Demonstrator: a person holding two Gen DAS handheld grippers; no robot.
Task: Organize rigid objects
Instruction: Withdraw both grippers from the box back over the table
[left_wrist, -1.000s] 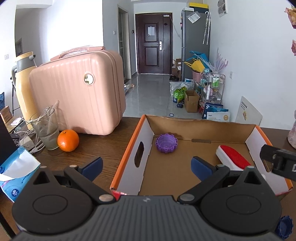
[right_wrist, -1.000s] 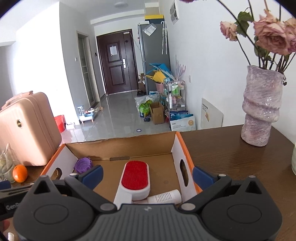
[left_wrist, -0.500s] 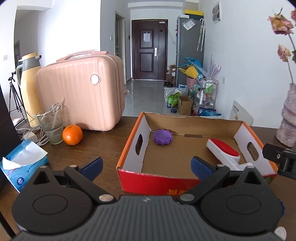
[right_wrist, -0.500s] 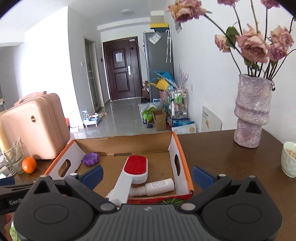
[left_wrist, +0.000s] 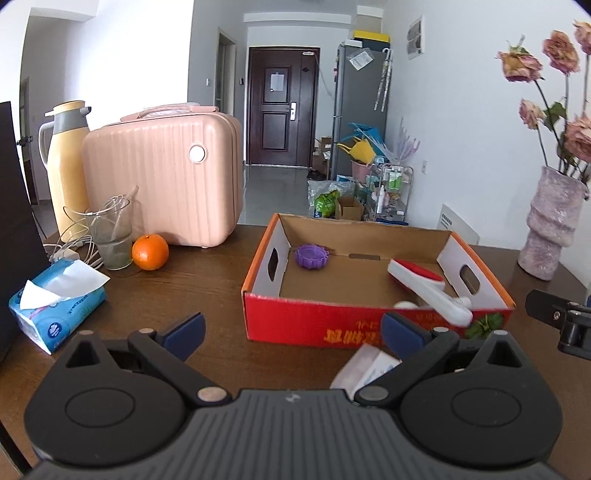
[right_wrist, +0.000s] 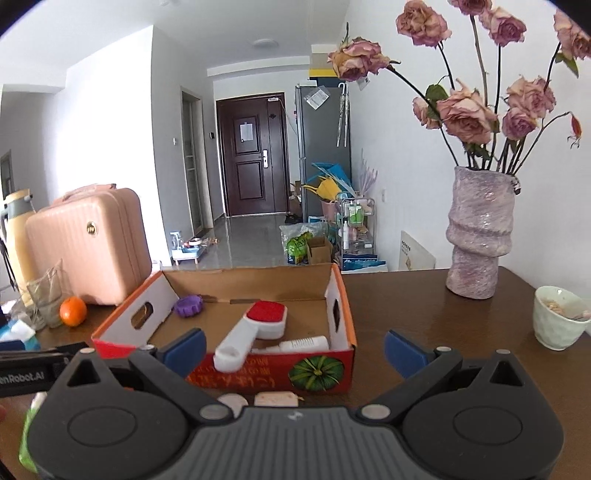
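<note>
Jaws of both the left gripper (left_wrist: 291, 328) and right gripper (right_wrist: 294, 347) stand spread and empty; beyond them, the cardboard box (left_wrist: 373, 325) on the bench holds a lint brush (right_wrist: 255, 328), purple lid (left_wrist: 312, 256) and white bottle (right_wrist: 304, 344)

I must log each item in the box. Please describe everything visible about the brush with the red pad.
The lint brush looks like white plastic, with an oblong head bearing a red, fuzzy-looking pad facing up. It lies tilted inside the cardboard box, head on the floor near the right wall, its handle propped on the front wall and poking over it. A white bottle lies beside it; contact is unclear.
</note>
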